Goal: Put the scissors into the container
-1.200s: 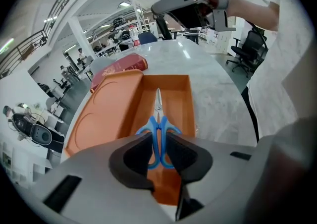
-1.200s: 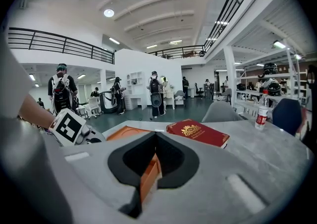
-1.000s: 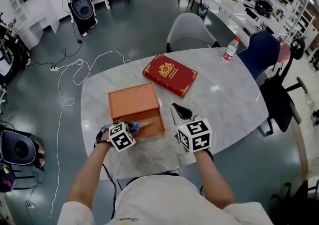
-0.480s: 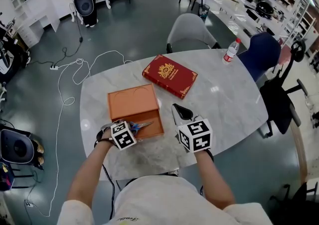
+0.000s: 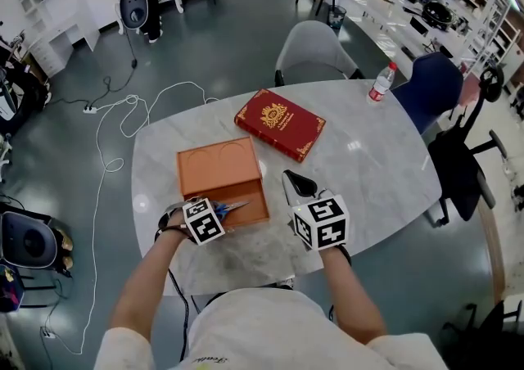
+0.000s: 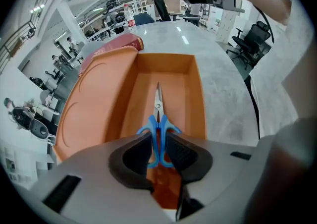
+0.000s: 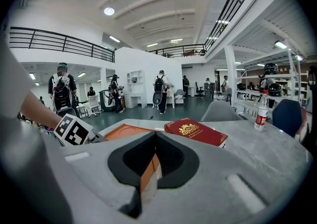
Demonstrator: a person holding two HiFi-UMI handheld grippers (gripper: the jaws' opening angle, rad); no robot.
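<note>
An orange box (image 5: pixel 250 212) lies open on the marble table, its lid (image 5: pixel 219 165) folded back on the far side. My left gripper (image 5: pixel 218 212) is at the tray's near end, shut on the blue handles of the scissors (image 5: pixel 232 208). In the left gripper view the scissors (image 6: pixel 158 114) point their steel blades along the tray (image 6: pixel 195 89), over its floor; I cannot tell whether they touch it. My right gripper (image 5: pixel 296 184) rests to the right of the box, shut and holding nothing. Its jaws (image 7: pixel 156 136) meet in the right gripper view.
A red book (image 5: pixel 280 124) lies beyond the box, and a water bottle (image 5: pixel 378 82) stands at the far right table edge. A grey chair (image 5: pixel 311 49) is behind the table. Cables trail on the floor at left. People stand far off in the right gripper view.
My left gripper has edged slightly forward with the scissors over the tray. The right gripper has not moved.
</note>
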